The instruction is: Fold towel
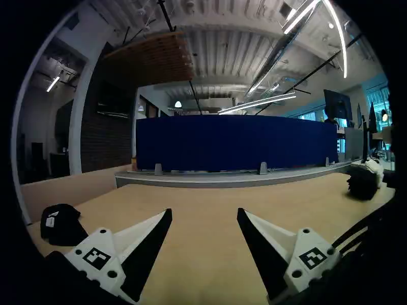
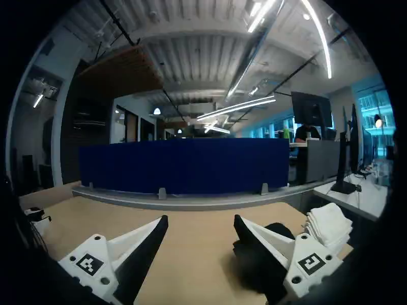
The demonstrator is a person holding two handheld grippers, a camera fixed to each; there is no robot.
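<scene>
Tabletop point(image 1: 280, 193) backed by a blue partition point(image 1: 234, 142) lies under left gripper point(image 1: 203, 209) and right gripper point(image 2: 200, 216), both spread wide.

Matt wooden table point(image 1: 203, 208), soft white cloth towels point(image 2: 328, 223)

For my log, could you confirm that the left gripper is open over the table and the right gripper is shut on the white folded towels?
Not quite: the right gripper is open, gripping nothing; the right gripper view shows the white folded towels apart to its right. The left gripper is open over the table.
</scene>
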